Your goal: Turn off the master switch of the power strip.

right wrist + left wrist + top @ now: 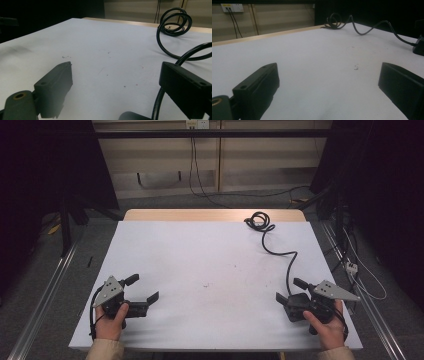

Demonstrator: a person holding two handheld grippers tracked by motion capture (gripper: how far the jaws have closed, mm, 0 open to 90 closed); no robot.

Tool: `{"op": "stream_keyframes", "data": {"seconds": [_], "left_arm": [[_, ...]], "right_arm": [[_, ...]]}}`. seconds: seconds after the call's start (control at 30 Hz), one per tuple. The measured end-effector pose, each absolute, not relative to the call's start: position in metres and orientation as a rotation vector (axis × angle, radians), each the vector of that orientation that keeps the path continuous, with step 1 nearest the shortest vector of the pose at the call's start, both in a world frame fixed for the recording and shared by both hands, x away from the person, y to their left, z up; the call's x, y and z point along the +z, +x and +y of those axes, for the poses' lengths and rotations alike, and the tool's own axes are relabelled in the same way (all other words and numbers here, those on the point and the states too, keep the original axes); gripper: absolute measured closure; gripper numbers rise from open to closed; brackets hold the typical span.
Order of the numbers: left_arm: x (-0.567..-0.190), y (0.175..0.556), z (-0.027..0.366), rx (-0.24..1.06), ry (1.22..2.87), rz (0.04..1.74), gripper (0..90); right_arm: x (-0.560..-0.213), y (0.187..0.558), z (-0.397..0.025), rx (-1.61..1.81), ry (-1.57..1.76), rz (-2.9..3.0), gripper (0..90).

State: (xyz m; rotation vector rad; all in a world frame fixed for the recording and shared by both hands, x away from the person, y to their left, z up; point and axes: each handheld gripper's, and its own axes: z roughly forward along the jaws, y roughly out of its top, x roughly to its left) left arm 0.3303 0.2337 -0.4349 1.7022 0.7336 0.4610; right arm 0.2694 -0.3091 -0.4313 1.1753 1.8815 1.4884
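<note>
I've got the left gripper (145, 288) low on the white worktop (210, 265) near its front-left corner, held in the left hand (111, 320), jaws spread wide with nothing between them; in the left gripper view the two black jaws stand far apart over bare white surface. The right gripper (289, 291) sits near the front-right corner in the right hand (325, 325), jaws also released and empty, pointing in toward the middle. Nearest thing to either is the cable (272, 247): it trails from the right gripper up the right side of the worktop and ends in a coil (258, 221) right at the far edge, where the white sheet meets a bare wood strip (215, 215). In the right gripper view the cable (172, 45) loops just beyond the right-hand jaw and passes under it, close to touching; I can't tell if it does. The left gripper view shows the coil (334, 21) far off at the back edge. Between the two grippers the whole centre is open, just a few small dark specks (207, 285) on the sheet. Both grippers sit close to the front edge, each just inside its side edge. Grey floor (65, 270) and metal rails (45, 295) flank the worktop.
</note>
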Motion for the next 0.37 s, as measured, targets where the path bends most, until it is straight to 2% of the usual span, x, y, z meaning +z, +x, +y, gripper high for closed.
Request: {"op": "stream_keyframes", "data": {"seconds": [0.37], "left_arm": [[-0.4346,0.3301,0.2343,0.463,1.705,0.732,3.1]], "right_arm": [[-0.4313,0.2698,-0.3082,1.482,1.166,1.879,11.1]]}}
